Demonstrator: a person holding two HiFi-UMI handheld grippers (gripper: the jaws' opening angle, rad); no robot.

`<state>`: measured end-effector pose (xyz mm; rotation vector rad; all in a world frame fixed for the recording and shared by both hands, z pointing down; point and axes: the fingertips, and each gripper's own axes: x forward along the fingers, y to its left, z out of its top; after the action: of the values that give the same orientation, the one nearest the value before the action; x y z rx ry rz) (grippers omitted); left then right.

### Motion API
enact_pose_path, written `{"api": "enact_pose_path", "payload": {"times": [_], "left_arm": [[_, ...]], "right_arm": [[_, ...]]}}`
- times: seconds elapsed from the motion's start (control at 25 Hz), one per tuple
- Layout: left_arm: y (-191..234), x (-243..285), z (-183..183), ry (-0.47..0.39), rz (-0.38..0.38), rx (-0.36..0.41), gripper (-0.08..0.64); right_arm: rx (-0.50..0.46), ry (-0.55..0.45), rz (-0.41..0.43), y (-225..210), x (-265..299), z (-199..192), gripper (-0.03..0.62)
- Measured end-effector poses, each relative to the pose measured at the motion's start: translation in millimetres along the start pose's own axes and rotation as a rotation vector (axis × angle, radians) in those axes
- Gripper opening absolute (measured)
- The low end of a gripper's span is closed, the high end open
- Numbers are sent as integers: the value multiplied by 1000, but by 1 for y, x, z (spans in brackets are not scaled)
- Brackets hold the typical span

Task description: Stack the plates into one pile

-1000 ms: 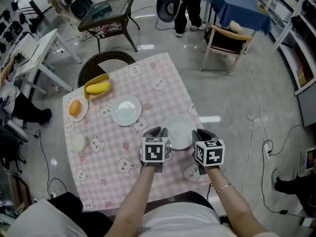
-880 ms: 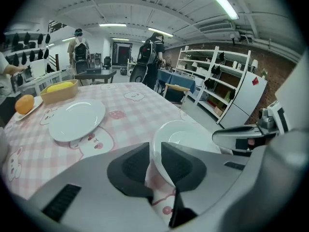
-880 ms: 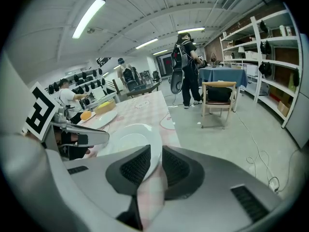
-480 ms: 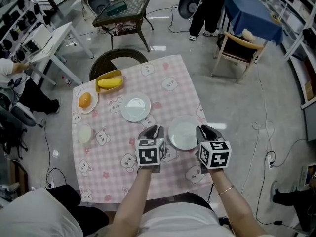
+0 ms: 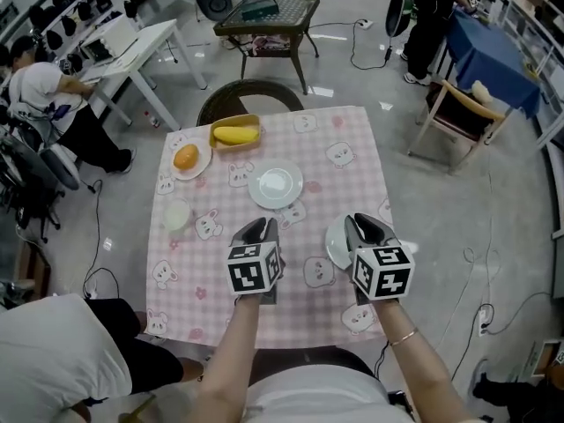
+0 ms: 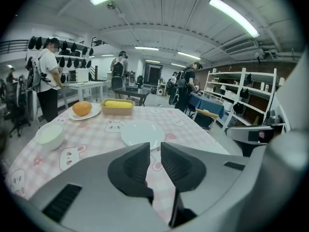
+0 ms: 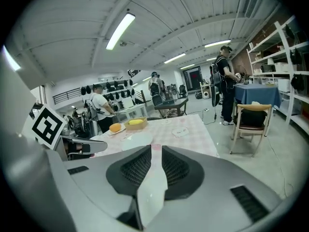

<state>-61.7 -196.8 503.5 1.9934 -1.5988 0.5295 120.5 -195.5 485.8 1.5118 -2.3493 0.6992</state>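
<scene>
One plate (image 7: pixel 150 190) edge-on (right gripper view)

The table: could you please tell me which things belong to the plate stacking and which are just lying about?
In the job: held plate, right gripper, centre plate.
Lying about: orange on its dish, banana tray, white bowl.

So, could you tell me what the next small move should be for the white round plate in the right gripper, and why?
Probably carry the white round plate toward the second white plate at the middle of the pink checked tablecloth and hold it above. The right gripper is clamped on its rim, the second plate lies bare, and the left gripper is empty.
</scene>
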Motion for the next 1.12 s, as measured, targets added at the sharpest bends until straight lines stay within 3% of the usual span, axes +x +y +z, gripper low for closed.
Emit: {"api": "enact_pose_path", "payload": {"times": [0.24,0.44,1.12], "left_arm": [[47,-17,16,-22,53,-42,84],[66,-8,22,-32,62,-56,84],[114,77,40,47,1,-91,127]], "right_arm": [[-12,-5,71,44,25,18,74],[-35,13,98,55,53,21,74],[-42,89,43,60,133,20,67]]}}
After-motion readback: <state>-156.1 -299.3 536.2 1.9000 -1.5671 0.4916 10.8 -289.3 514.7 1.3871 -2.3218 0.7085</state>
